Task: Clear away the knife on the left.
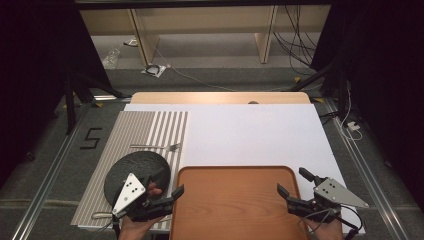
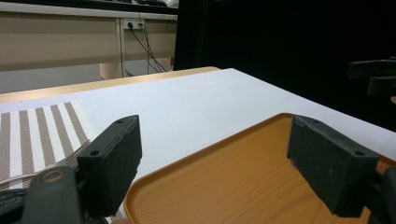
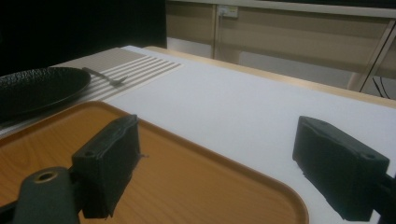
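Orange wood fills the near middle of the table: the tray point(image 1: 235, 200) lies at six o'clock, bare, on the white sheet point(image 1: 250, 135). From my remote seat I see the left gripper point(image 1: 167, 187) at seven o'clock, its jaws spread wide with nothing between them, hanging over the tray's left rim. The right gripper point(image 1: 295, 182) sits at five o'clock, jaws equally wide and bare, over the tray's right rim. In the left gripper view the tray's corner point(image 2: 224, 177) shows between the jaws; in the right gripper view one jaw stands over the tray point(image 3: 187, 177) and the other over the sheet. The black plate point(image 1: 132, 170) rests at eight o'clock on the striped mat point(image 1: 145, 130), just left of the tray. A fork point(image 1: 157, 147) lies at ten o'clock beyond the plate; whether it touches the plate I cannot tell.
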